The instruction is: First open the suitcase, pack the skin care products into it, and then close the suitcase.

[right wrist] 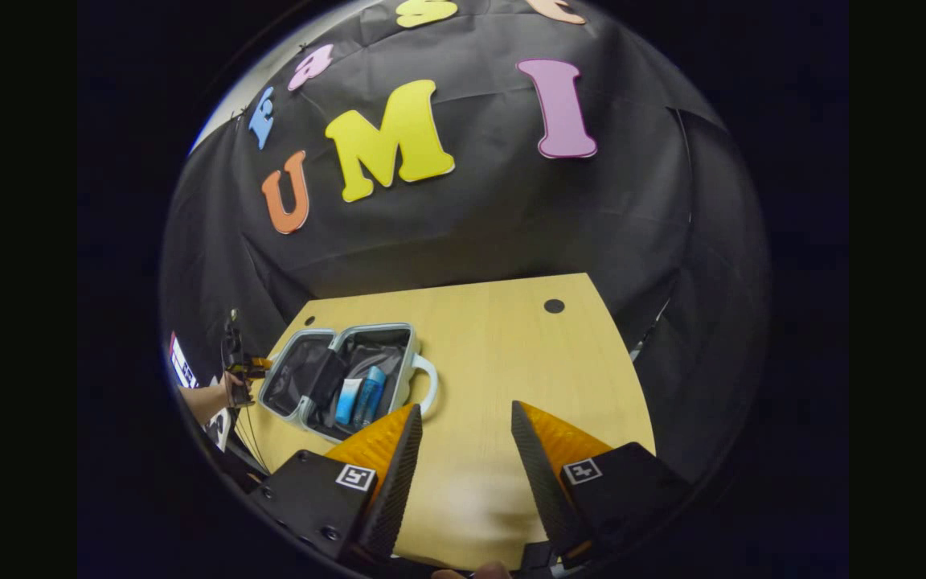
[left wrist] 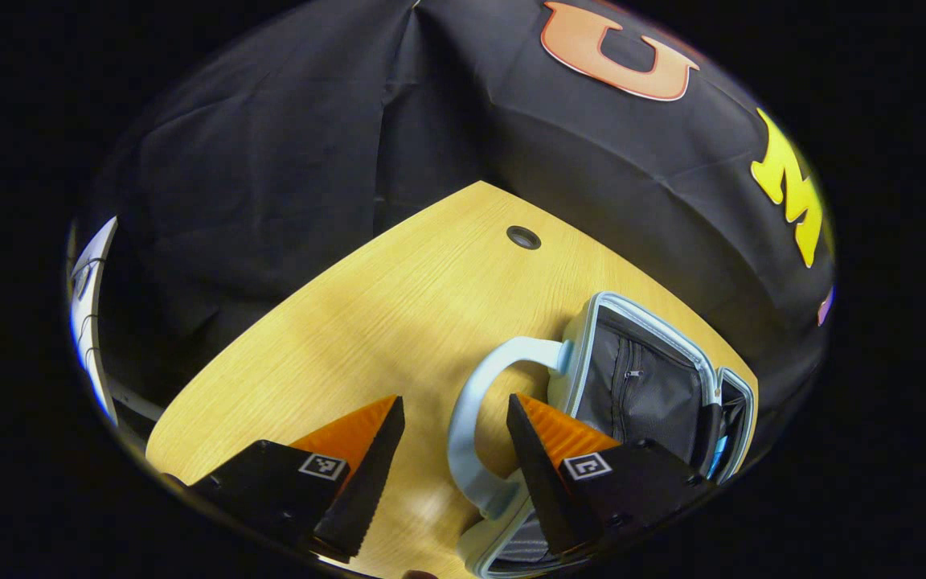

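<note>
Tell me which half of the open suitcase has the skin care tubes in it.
The half with the handle: two tubes lie inside it. The other half, on the side toward the person's hand, shows just dark lining.

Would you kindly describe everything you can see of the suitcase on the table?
The suitcase is a small, pale blue, hard-looking case with rounded corners, lying open flat on the wooden table, both halves facing up. Its lining is dark grey fabric; the left gripper view shows a zipped pocket in one half. A curved pale handle sticks out from one side, lying on the table. Two blue skin care tubes lie inside one half. The left tool hovers open over the handle; contact is unclear.
</note>
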Tool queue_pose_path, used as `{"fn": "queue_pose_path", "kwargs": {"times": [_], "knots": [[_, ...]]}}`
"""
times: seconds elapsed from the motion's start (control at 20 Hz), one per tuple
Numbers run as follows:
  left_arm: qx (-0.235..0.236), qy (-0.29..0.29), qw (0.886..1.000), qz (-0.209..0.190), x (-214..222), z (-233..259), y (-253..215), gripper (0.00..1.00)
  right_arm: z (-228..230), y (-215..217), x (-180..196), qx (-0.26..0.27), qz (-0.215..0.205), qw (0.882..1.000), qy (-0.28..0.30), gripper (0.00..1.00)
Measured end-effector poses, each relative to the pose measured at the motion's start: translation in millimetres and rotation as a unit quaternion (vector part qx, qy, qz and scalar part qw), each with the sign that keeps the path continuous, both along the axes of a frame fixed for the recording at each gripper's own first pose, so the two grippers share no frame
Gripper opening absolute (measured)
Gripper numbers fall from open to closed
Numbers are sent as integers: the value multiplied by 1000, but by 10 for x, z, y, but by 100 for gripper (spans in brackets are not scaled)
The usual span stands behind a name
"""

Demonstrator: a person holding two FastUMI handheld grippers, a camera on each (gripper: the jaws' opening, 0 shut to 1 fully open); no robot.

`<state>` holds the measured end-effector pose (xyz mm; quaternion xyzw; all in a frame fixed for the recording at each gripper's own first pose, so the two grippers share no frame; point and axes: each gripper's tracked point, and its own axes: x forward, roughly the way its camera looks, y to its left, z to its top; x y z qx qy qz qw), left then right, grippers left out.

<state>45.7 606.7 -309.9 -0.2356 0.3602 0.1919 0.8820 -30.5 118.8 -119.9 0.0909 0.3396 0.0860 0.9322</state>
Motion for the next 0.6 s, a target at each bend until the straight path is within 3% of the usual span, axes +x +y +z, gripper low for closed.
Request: {"fn": "queue_pose_path", "kwargs": {"times": [0.1, 0.35, 0.4, 0.6], "knots": [[-6, 3, 1000, 10, 43, -39, 22, 75, 41, -33, -26, -1, -6, 1000, -7, 67], [-27, 6, 998, 57, 96, 5, 39, 30, 204, -168, -120, -13, -17, 999, -38, 67], [-19, 11, 998, 54, 78, 22, 31, 28, 207, -185, -132, -13, -20, 999, -39, 62], [47, 20, 998, 33, 70, 369, 12, 17, 246, -268, -208, 0, -28, 999, -47, 67]]}}
